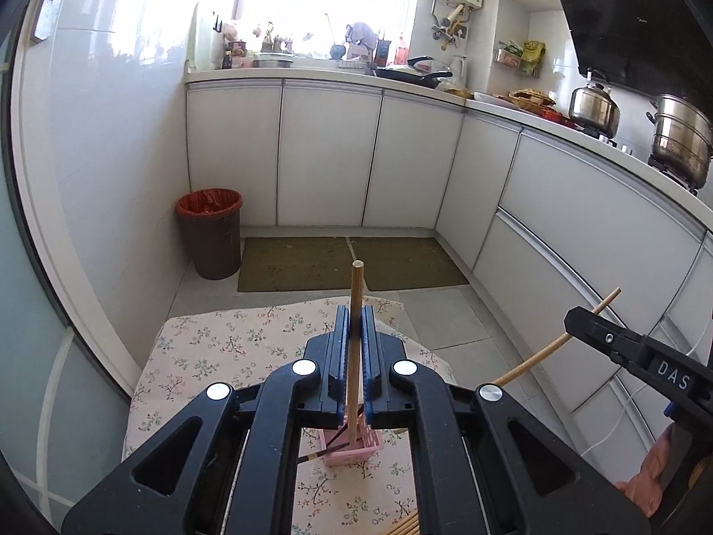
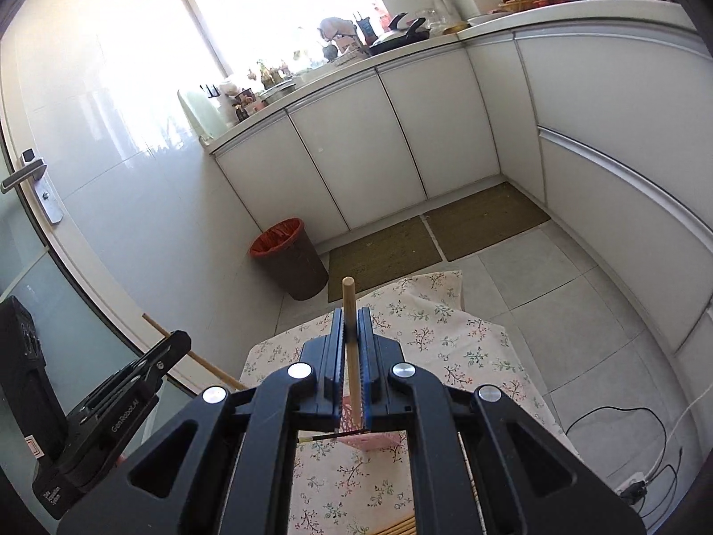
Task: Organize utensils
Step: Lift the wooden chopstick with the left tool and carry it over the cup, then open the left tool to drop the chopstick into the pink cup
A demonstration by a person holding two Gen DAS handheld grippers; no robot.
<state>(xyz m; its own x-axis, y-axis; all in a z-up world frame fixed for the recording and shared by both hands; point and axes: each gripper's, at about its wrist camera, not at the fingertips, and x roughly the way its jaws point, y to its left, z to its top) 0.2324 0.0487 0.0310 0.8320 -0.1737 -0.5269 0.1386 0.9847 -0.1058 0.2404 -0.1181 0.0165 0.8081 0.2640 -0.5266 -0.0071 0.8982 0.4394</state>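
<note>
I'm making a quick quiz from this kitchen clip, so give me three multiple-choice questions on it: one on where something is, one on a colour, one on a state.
1. Where does the pink holder stand?
A. on the floral cloth
B. on the counter
C. inside the bin

2. What colour is the liner of the bin?
A. blue
B. red-orange
C. white

3. What is the left gripper doing?
A. gaping open, with nothing in it
B. shut on a wooden chopstick
C. shut on a spoon

Answers:
1. A, the holder sits on the floral cloth below the fingers.
2. B, a red-orange liner folds over the brown bin's rim.
3. B, the wooden chopstick pokes up between the closed fingers.
</note>
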